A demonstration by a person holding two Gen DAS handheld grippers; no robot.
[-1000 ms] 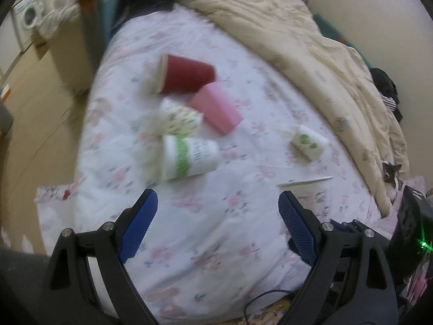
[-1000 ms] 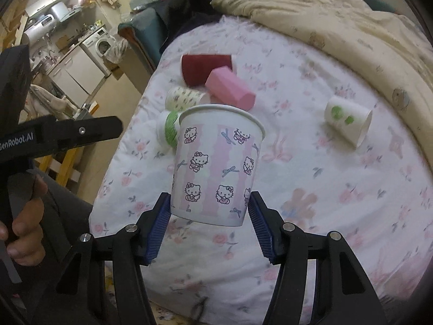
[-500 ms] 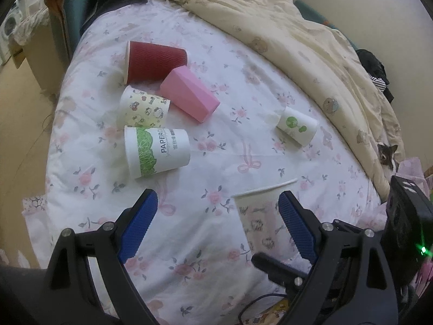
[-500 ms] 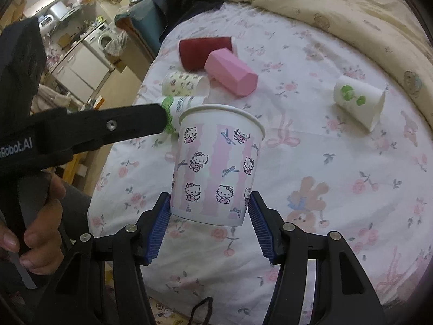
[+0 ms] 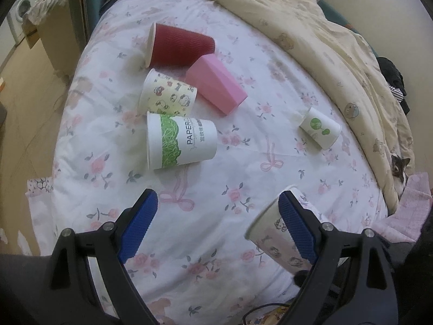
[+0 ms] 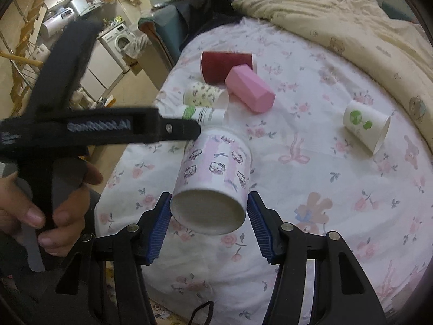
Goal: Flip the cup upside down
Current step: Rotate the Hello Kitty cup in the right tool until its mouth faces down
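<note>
A white paper cup with pink stripes and cat faces (image 6: 213,178) is tipped forward, its base toward the camera and its mouth pointing away. My right gripper (image 6: 209,223) holds it near the base between the blue pads. In the left wrist view the same cup (image 5: 273,235) shows at the lower right, behind the right finger. My left gripper (image 5: 216,222) is open and empty above the bed; its finger (image 6: 173,128) reaches the cup's far rim in the right wrist view.
On the floral bed sheet (image 5: 243,168) lie a dark red cup (image 5: 178,44), a pink faceted cup (image 5: 216,85), a yellow patterned cup (image 5: 167,93), a green-banded white cup (image 5: 181,140) and a small green-dotted cup (image 5: 320,127). A beige duvet (image 5: 324,35) covers the right side.
The cup has tipped from upright to lying forward, base toward the right camera. The left gripper has moved in close to the cup's rim.
</note>
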